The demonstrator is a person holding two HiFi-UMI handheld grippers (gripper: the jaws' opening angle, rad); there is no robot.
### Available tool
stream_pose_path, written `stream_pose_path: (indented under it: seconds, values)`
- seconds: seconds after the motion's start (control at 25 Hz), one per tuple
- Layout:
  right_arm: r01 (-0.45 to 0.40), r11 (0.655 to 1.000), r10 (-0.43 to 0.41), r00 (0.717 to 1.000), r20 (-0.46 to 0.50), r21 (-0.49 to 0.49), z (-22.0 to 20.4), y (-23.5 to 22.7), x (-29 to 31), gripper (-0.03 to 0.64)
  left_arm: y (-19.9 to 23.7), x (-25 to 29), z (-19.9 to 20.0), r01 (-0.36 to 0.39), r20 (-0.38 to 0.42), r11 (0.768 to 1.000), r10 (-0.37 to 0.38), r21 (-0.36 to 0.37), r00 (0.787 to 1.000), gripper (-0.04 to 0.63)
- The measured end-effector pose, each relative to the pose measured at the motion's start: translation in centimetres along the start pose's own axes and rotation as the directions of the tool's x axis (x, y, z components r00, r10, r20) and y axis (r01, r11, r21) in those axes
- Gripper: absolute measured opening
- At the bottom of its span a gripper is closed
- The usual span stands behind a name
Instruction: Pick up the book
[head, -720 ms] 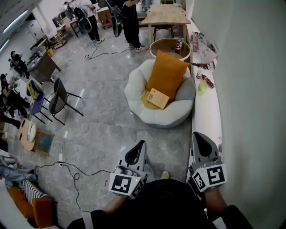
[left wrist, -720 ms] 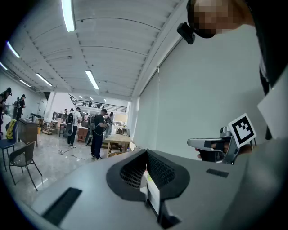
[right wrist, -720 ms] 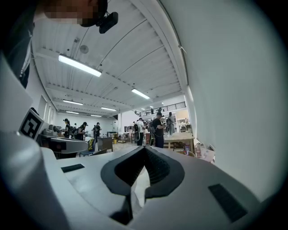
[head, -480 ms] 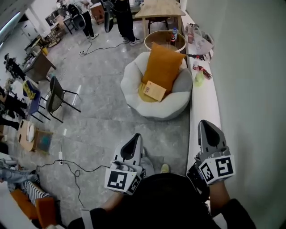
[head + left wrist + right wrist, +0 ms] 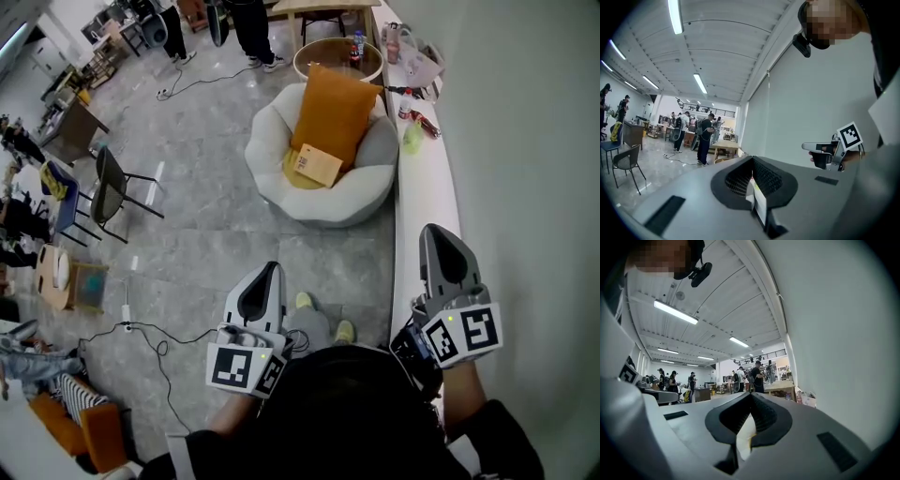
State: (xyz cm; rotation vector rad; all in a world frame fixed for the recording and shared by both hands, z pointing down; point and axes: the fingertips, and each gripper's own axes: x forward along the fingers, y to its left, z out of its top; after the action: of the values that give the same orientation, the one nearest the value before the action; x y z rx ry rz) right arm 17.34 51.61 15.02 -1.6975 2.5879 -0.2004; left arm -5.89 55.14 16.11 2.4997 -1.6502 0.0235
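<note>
1. Book (image 5: 320, 165), thin and tan-covered with a pale label, lies well ahead of both grippers. It is propped at a tilt on a white beanbag chair (image 5: 323, 202).
2. Nearest the camera, the grey left gripper (image 5: 269, 270) is held level above the grey tiled floor (image 5: 216, 244). Its black-padded jaws are closed together with nothing between them, and its black-and-white marker cube (image 5: 239, 367) sits at the rear.
3. The grey right gripper (image 5: 437, 232) is held level over a long white ledge (image 5: 427, 192) that runs along the pale wall. Its jaws are also pressed together and empty.
4. Between the two grippers, the person's yellow-green shoes (image 5: 344, 330) stand on the tiles.
5. A black cable (image 5: 159, 349) loops across the floor, left of the left gripper.
6. Farther out, the beanbag chair sits just beside the ledge. The book's lower edge rests on a yellow cushion (image 5: 292, 175) and its upper part leans against the foot of a tall orange cushion (image 5: 336, 108).
7. A black folding chair (image 5: 111, 186) stands well apart to the left.
8. Beyond the beanbag, a round glass-topped table (image 5: 323, 58) carries a small bottle (image 5: 355, 44). Small items are scattered on the ledge's far end, too small to tell what they are.
9. At the far end of the hall, people stand near a wooden table (image 5: 319, 7).
</note>
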Motion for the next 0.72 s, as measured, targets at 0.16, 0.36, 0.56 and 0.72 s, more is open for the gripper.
stream_pose_path:
  seconds: [0.16,0.36,0.56,0.72]
  values:
    - [0.0,1.0,0.0,1.0,0.002,0.004,-0.2,0.1,0.2,0.011,-0.2,0.4,0.0,0.021,-0.001,1.0,-0.021,0.002,1.0,0.012]
    - [0.016,1.0,-0.016,1.0,-0.007,0.012,-0.7,-0.4,0.8,0.011,0.0,1.6,-0.7,0.042,-0.019,0.999,-0.042,-0.01,0.999,0.012]
    - [0.019,1.0,-0.019,1.0,-0.023,0.005,-1.0,-0.6,2.3,0.011,0.3,3.6,-0.7,0.066,-0.022,0.998,-0.066,-0.018,0.998,0.012]
    - [0.019,1.0,-0.019,0.999,-0.033,-0.003,-1.4,-0.6,4.7,0.011,1.5,5.9,-0.7,0.087,-0.027,0.996,-0.088,-0.017,0.996,0.012]
